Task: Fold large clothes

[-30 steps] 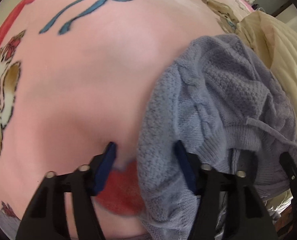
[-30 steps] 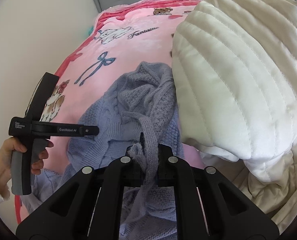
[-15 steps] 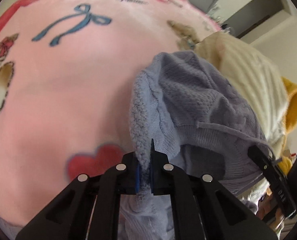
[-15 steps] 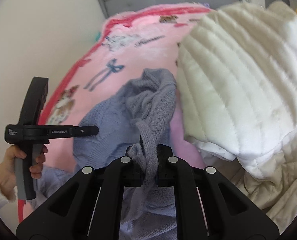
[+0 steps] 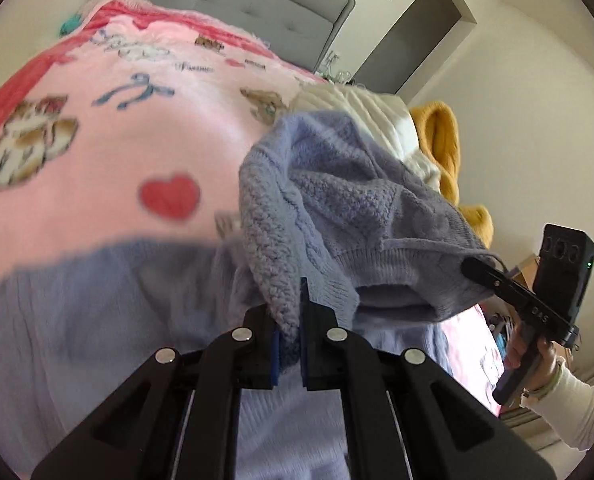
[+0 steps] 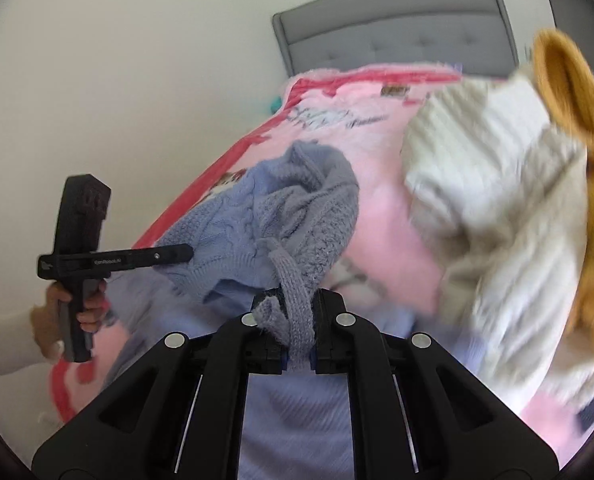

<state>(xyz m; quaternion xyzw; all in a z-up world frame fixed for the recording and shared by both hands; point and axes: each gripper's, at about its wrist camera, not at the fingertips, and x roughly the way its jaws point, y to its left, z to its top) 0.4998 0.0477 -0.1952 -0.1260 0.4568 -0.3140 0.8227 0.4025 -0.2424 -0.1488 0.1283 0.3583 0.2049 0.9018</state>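
Left gripper [image 5: 289,328], lower centre of left wrist view: matte black plastic linkage, four round silver screw heads across the arms, blue pads on the inner finger faces.

Right gripper [image 6: 297,332], lower centre of right wrist view: same black build, four silver screws, blue pad edges just visible.

Right gripper seen side-on at right edge of left wrist view [image 5: 477,268]: black pistol-style handle, long flat bar with white lettering, boxy black camera unit with three round lenses and a small green light.

Right hand [image 5: 537,356]: cream ribbed sleeve, pale band at wrist.

Left hand [image 6: 65,312], left edge of right wrist view: cream sleeve.
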